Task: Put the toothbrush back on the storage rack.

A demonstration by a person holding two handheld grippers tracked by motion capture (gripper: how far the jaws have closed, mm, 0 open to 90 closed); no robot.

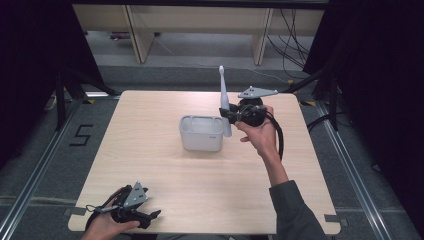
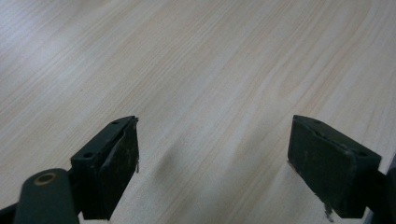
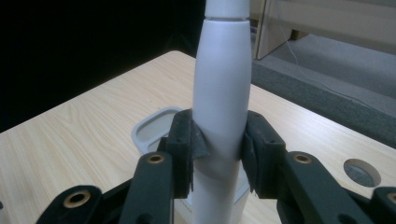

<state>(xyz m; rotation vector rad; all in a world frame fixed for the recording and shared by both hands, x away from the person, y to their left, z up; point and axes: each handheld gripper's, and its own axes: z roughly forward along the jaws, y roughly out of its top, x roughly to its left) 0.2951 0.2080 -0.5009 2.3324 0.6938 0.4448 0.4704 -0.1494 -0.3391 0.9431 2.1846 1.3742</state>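
A white electric toothbrush (image 1: 224, 102) stands upright in my right gripper (image 1: 231, 115), whose jaws are shut on its thick handle (image 3: 221, 102). Its lower end hangs just beside the right rim of a pale grey rectangular cup (image 1: 201, 132) in the middle of the wooden table (image 1: 150, 165). In the right gripper view the cup's rim (image 3: 149, 123) shows behind the jaws. My left gripper (image 1: 150, 217) rests at the table's near left corner, held by a hand, and points right. Its jaws (image 2: 212, 163) stand wide apart over bare wood with nothing between them.
A round hole (image 3: 362, 171) sits in the tabletop near the right gripper. Beyond the table's far edge stand wooden furniture legs (image 1: 137, 37) and loose cables (image 1: 290, 40) on the grey floor. Dark curtains flank both sides.
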